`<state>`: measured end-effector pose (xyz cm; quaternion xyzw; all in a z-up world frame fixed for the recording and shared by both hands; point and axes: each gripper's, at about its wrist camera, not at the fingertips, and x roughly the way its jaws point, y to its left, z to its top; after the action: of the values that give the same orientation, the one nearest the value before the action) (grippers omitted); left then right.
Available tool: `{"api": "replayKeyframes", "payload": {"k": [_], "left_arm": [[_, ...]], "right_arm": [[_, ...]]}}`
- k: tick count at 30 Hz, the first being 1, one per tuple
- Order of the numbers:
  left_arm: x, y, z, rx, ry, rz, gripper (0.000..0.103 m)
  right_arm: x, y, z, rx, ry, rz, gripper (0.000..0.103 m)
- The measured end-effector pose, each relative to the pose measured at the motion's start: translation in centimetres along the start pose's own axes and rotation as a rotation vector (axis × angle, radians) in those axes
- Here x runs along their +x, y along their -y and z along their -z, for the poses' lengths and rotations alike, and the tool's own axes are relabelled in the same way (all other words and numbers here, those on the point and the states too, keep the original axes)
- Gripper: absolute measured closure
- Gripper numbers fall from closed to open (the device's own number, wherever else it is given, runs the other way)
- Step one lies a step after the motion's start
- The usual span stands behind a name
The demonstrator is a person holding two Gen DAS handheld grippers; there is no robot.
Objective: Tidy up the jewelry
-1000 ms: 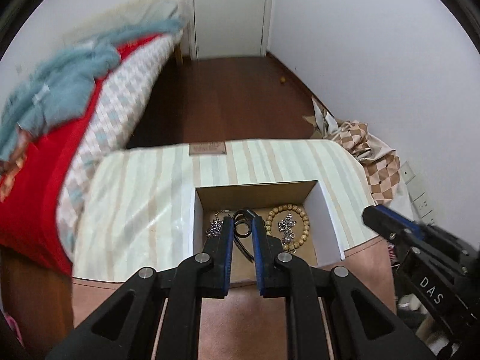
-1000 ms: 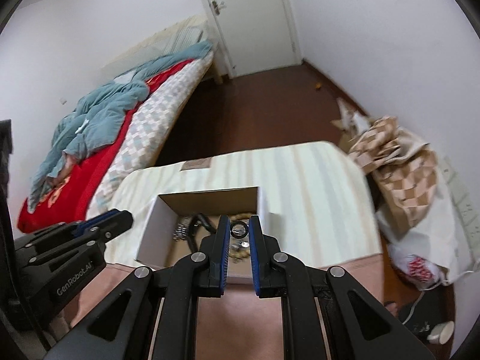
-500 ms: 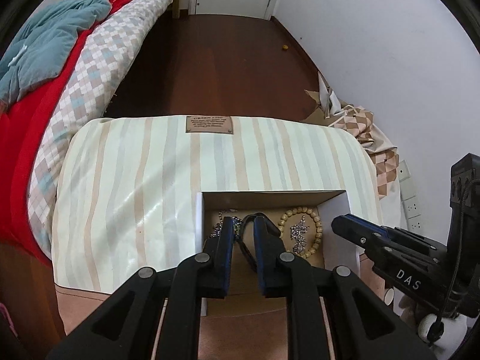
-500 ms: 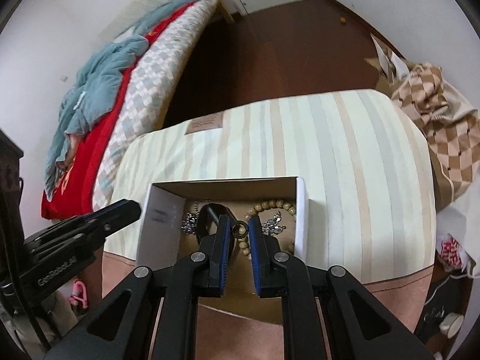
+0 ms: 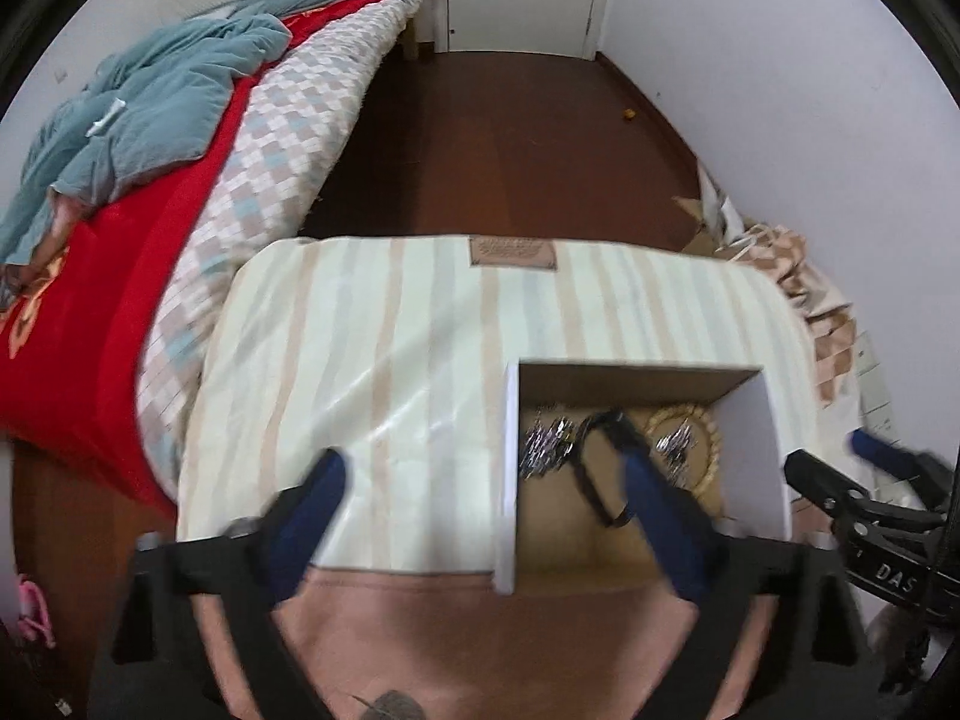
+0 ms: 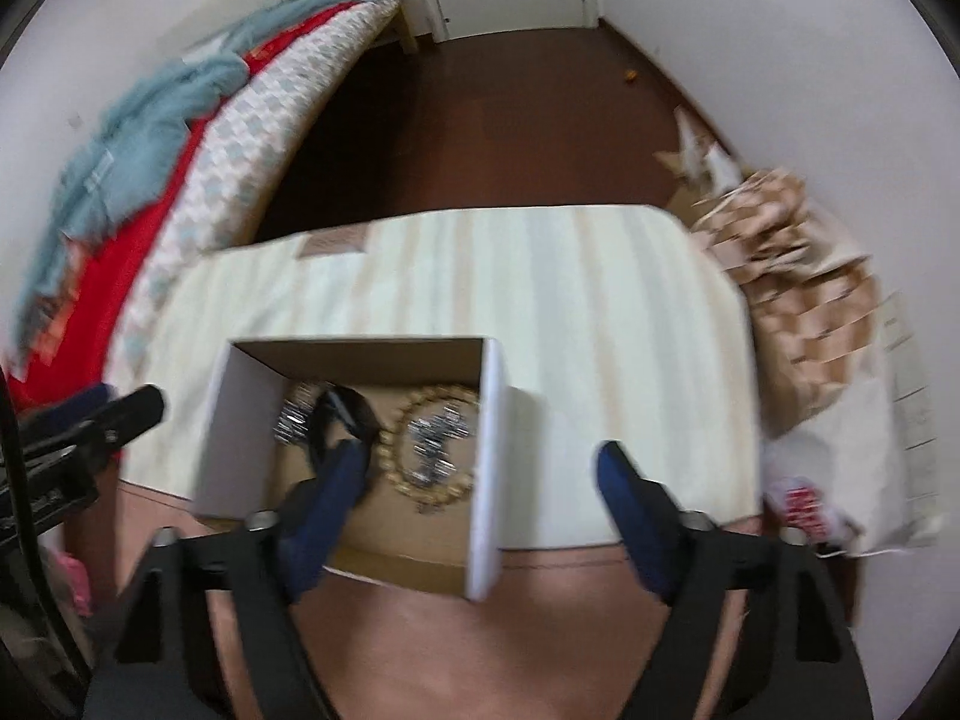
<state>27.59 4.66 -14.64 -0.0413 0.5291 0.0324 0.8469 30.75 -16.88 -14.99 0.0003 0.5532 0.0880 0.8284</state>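
At the upper left of both frames a bed (image 5: pixel 198 180) with a red cover carries a crumpled blue blanket (image 5: pixel 150 96). In the left wrist view the left gripper (image 5: pixel 480 486) fills the bottom, its blue-padded fingers (image 5: pixel 312 504) spread wide and released, holding nothing. They straddle the left wall of an open cardboard box (image 5: pixel 510 468) sitting lower right on a striped cushion (image 5: pixel 390 348). Inside lie silver chains (image 5: pixel 543 447), a black band (image 5: pixel 594 468) and a beaded bracelet (image 5: pixel 711 444). In the right wrist view the right gripper (image 6: pixel 480 480) is likewise spread and empty, straddling the box's right wall, the jewelry at centre. Checked fabric (image 6: pixel 798 276) lies crumpled at right
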Motion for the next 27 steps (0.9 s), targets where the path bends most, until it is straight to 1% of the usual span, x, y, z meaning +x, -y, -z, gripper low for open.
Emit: {"api": "replayKeyframes", "payload": {"k": [3, 4, 8, 12, 15, 19, 27], "left_arm": [[-0.2, 0.2, 1.7, 0.01, 0.015, -0.043, 0.0], [-0.3, 0.2, 2.0, 0.012, 0.018, -0.049, 0.0], [-1.3, 0.2, 3.4, 0.01, 0.032, -0.083, 0.0], [-3.3, 0.2, 4.2, 0.005, 0.063, -0.102, 0.0], [-5.1, 0.4, 4.8, 0.0, 0.084, -0.105, 0.0], [-8.8, 0.6, 6.3, -0.008, 0.131, -0.097, 0.0], [-16.5, 1.2, 9.0, -0.002, 0.221, -0.059, 0.0]], "right_arm": [[-0.2, -0.6, 1.1, -0.031, -0.012, 0.081, 0.002], [-0.2, -0.8, 1.5, -0.035, -0.017, 0.098, 0.001], [-0.8, -1.0, 2.8, -0.032, -0.018, 0.115, 0.0], [-2.6, -1.1, 3.8, -0.024, 0.003, 0.129, 0.0], [-4.7, -1.3, 4.6, -0.013, 0.026, 0.123, 0.0], [-8.2, -1.6, 5.7, -0.011, 0.068, 0.129, 0.0], [-17.0, -2.3, 9.4, -0.003, 0.171, 0.129, 0.0]]}}
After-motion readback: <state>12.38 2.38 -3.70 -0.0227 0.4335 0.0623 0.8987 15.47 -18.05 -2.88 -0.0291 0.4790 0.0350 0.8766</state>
